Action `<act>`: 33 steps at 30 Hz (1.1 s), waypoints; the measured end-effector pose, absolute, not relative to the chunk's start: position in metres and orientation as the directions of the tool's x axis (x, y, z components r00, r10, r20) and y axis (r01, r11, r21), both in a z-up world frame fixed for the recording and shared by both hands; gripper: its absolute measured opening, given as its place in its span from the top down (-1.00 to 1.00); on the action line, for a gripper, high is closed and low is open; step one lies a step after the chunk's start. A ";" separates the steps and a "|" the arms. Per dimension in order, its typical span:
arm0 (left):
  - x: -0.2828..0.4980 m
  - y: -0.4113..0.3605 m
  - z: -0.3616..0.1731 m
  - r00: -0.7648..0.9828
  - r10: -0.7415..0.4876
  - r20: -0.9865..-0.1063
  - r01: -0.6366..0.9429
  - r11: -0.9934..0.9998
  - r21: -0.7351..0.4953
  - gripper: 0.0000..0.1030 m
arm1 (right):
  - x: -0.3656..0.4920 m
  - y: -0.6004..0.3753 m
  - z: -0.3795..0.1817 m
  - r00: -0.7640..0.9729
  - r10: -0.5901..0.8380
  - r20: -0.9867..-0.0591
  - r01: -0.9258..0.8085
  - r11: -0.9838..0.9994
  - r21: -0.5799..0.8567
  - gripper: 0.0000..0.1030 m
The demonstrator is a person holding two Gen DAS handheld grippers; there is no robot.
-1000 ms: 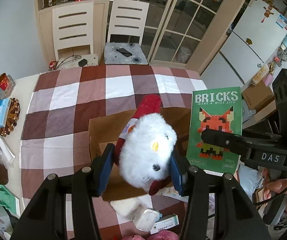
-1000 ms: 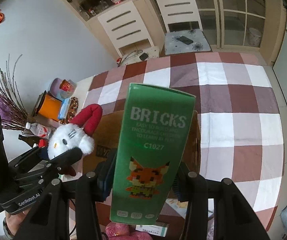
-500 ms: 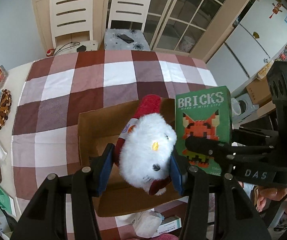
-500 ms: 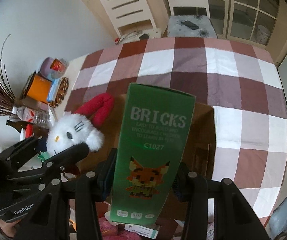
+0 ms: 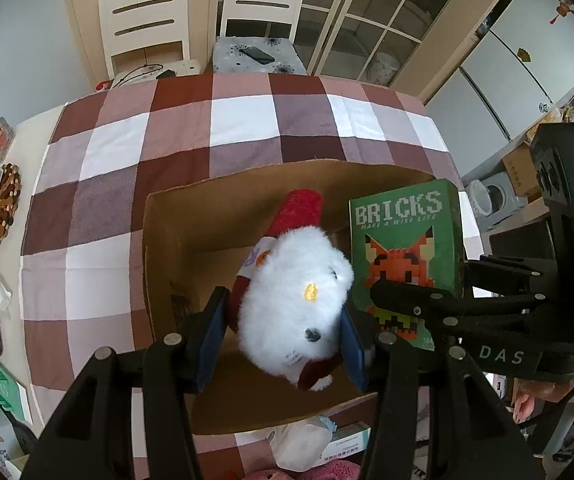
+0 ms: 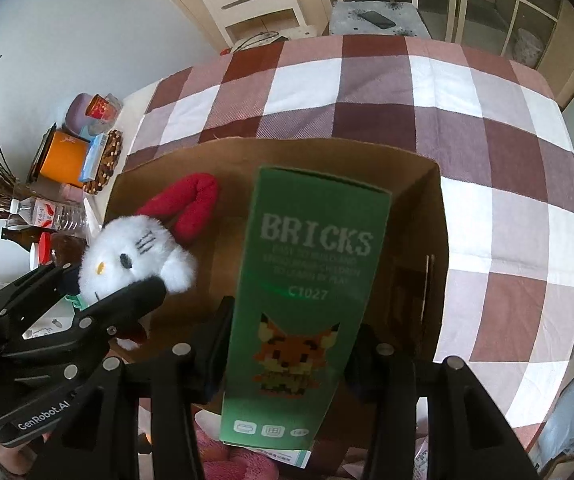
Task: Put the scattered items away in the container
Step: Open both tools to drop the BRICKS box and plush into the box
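An open brown cardboard box [image 5: 167, 248] [image 6: 419, 220] lies on the checked tablecloth. My left gripper [image 5: 283, 340] is shut on a white plush cat with a red bow [image 5: 291, 304], held over the box's opening. My right gripper [image 6: 287, 348] is shut on a tall green BRICKS box [image 6: 307, 280], also over the opening. In the left wrist view the BRICKS box [image 5: 403, 248] hangs to the right of the plush, in the right gripper [image 5: 403, 300]. In the right wrist view the plush cat [image 6: 135, 256] hangs to the left, in the left gripper [image 6: 119, 300].
A white packet [image 5: 303, 444], a small carton [image 5: 347, 444] and something pink [image 6: 227, 464] lie near the box's front edge. Jars, bottles, an orange box [image 6: 63, 156] and a trivet [image 5: 3, 204] crowd the table's left side. Two chairs [image 5: 143, 20] stand behind the table.
Both grippers have sunk toward the cardboard box with their loads; the box now looks larger and nearer in both views. The plush and the BRICKS box stay gripped.
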State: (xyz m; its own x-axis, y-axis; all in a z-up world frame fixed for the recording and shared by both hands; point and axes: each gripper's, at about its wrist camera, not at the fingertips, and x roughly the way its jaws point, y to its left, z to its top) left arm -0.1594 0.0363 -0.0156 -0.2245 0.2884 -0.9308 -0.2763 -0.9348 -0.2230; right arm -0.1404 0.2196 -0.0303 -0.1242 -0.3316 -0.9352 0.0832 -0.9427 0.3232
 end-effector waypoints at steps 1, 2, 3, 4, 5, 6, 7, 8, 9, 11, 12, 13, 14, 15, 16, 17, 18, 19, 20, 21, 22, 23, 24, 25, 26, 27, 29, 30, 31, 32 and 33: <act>-0.159 0.036 -0.017 -0.222 0.288 -0.932 -0.276 -0.935 -0.223 -0.01 | -0.140 0.220 -0.032 -0.120 -0.331 -0.936 0.081 -0.943 0.323 0.07; -0.158 0.036 -0.018 -0.218 0.287 -0.933 -0.275 -0.935 -0.224 -0.01 | -0.140 0.220 -0.033 -0.116 -0.331 -0.936 0.080 -0.943 0.323 0.08; -0.158 0.036 -0.019 -0.215 0.287 -0.934 -0.274 -0.935 -0.225 -0.01 | -0.141 0.220 -0.034 -0.112 -0.331 -0.937 0.079 -0.943 0.323 0.07; -0.157 0.035 -0.020 -0.212 0.286 -0.934 -0.273 -0.935 -0.225 -0.01 | -0.140 0.220 -0.035 -0.109 -0.330 -0.938 0.078 -0.943 0.323 0.08; -0.157 0.035 -0.021 -0.209 0.284 -0.936 -0.272 -0.936 -0.224 -0.01 | -0.140 0.221 -0.036 -0.106 -0.328 -0.939 0.078 -0.944 0.321 0.07; -0.156 0.035 -0.022 -0.206 0.282 -0.937 -0.272 -0.936 -0.222 -0.01 | -0.139 0.220 -0.037 -0.103 -0.325 -0.940 0.079 -0.945 0.318 0.07; -0.156 0.035 -0.023 -0.202 0.279 -0.939 -0.271 -0.937 -0.221 -0.01 | -0.139 0.220 -0.038 -0.098 -0.323 -0.941 0.080 -0.946 0.316 0.07; -0.155 0.035 -0.024 -0.198 0.278 -0.940 -0.269 -0.937 -0.221 -0.01 | -0.138 0.220 -0.039 -0.095 -0.318 -0.943 0.082 -0.947 0.311 0.07; -0.155 0.036 -0.025 -0.194 0.277 -0.941 -0.269 -0.937 -0.221 -0.01 | -0.138 0.219 -0.039 -0.095 -0.311 -0.946 0.086 -0.949 0.304 0.07; -0.154 0.036 -0.027 -0.189 0.274 -0.943 -0.269 -0.938 -0.218 -0.01 | -0.138 0.219 -0.039 -0.095 -0.306 -0.947 0.091 -0.950 0.297 0.07; -0.154 0.036 -0.028 -0.186 0.273 -0.944 -0.268 -0.938 -0.218 -0.01 | -0.138 0.218 -0.039 -0.094 -0.306 -0.947 0.093 -0.950 0.297 0.07; -0.154 0.036 -0.029 -0.183 0.274 -0.944 -0.267 -0.938 -0.220 -0.01 | -0.138 0.217 -0.038 -0.094 -0.307 -0.947 0.094 -0.950 0.299 0.07; -0.154 0.035 -0.030 -0.181 0.276 -0.944 -0.266 -0.938 -0.223 -0.01 | -0.138 0.217 -0.038 -0.093 -0.310 -0.946 0.095 -0.949 0.301 0.07; -0.154 0.035 -0.030 -0.179 0.276 -0.944 -0.266 -0.938 -0.224 -0.01 | -0.139 0.217 -0.038 -0.093 -0.310 -0.946 0.095 -0.949 0.302 0.07; -0.154 0.036 -0.030 -0.178 0.276 -0.945 -0.265 -0.938 -0.224 -0.01 | -0.139 0.217 -0.038 -0.094 -0.310 -0.946 0.096 -0.949 0.302 0.07; -0.154 0.035 -0.030 -0.177 0.275 -0.945 -0.265 -0.938 -0.223 -0.01 | -0.139 0.217 -0.039 -0.094 -0.311 -0.946 0.095 -0.948 0.302 0.07; -0.153 0.035 -0.031 -0.176 0.275 -0.945 -0.265 -0.938 -0.223 -0.01 | -0.139 0.217 -0.038 -0.094 -0.312 -0.945 0.094 -0.948 0.303 0.07; -0.153 0.035 -0.031 -0.174 0.274 -0.946 -0.265 -0.938 -0.223 -0.03 | -0.139 0.217 -0.038 -0.094 -0.315 -0.945 0.091 -0.947 0.307 0.07; -0.154 0.035 -0.031 -0.173 0.274 -0.946 -0.265 -0.938 -0.223 -0.05 | -0.138 0.218 -0.038 -0.092 -0.318 -0.944 0.085 -0.947 0.310 0.07; -0.153 0.035 -0.031 -0.170 0.275 -0.946 -0.264 -0.938 -0.225 -0.11 | -0.138 0.219 -0.038 -0.090 -0.320 -0.943 0.078 -0.946 0.313 0.07; -0.153 0.035 -0.030 -0.168 0.275 -0.947 -0.262 -0.938 -0.226 -0.19 | -0.137 0.219 -0.038 -0.088 -0.321 -0.943 0.069 -0.946 0.315 0.07; -0.153 0.035 -0.030 -0.168 0.274 -0.947 -0.258 -0.939 -0.226 -0.25 | -0.137 0.220 -0.037 -0.086 -0.322 -0.943 0.060 -0.946 0.318 0.07; -0.153 0.035 -0.029 -0.171 0.272 -0.947 -0.256 -0.940 -0.224 -0.34 | -0.136 0.221 -0.037 -0.085 -0.326 -0.941 0.054 -0.945 0.322 0.07; -0.152 0.035 -0.028 -0.176 0.269 -0.947 -0.257 -0.941 -0.220 -0.39 | -0.136 0.221 -0.036 -0.087 -0.327 -0.941 0.053 -0.945 0.324 0.07; -0.152 0.035 -0.027 -0.180 0.264 -0.947 -0.257 -0.942 -0.214 -0.41 | -0.136 0.221 -0.035 -0.087 -0.324 -0.942 0.054 -0.946 0.321 0.07; -0.152 0.035 -0.025 -0.183 0.258 -0.949 -0.257 -0.944 -0.207 -0.46 | -0.135 0.221 -0.035 -0.087 -0.322 -0.943 0.055 -0.947 0.318 0.07; -0.151 0.035 -0.023 -0.189 0.253 -0.949 -0.256 -0.946 -0.201 -0.49 | -0.134 0.222 -0.033 -0.088 -0.327 -0.941 0.051 -0.945 0.324 0.07; -0.151 0.035 -0.022 -0.192 0.252 -0.949 -0.256 -0.946 -0.199 -0.49 | -0.133 0.223 -0.033 -0.089 -0.329 -0.940 0.049 -0.944 0.326 0.07; -0.151 0.034 -0.021 -0.194 0.250 -0.949 -0.257 -0.946 -0.197 -0.49 | -0.132 0.223 -0.031 -0.092 -0.329 -0.940 0.049 -0.944 0.326 0.07; -0.150 0.034 -0.020 -0.196 0.249 -0.948 -0.258 -0.946 -0.196 -0.49 | -0.131 0.224 -0.030 -0.096 -0.329 -0.939 0.049 -0.944 0.326 0.07; -0.149 0.034 -0.019 -0.198 0.249 -0.948 -0.258 -0.946 -0.195 -0.49 | -0.130 0.224 -0.028 -0.099 -0.329 -0.939 0.048 -0.944 0.326 0.07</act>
State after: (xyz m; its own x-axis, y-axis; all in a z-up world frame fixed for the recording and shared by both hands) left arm -0.1494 0.0336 -0.0189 -0.1981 0.2487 -0.9481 -0.2575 -0.9465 -0.1945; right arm -0.1298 0.2240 -0.0283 -0.0991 -0.3291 -0.9391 0.0484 -0.9442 0.3258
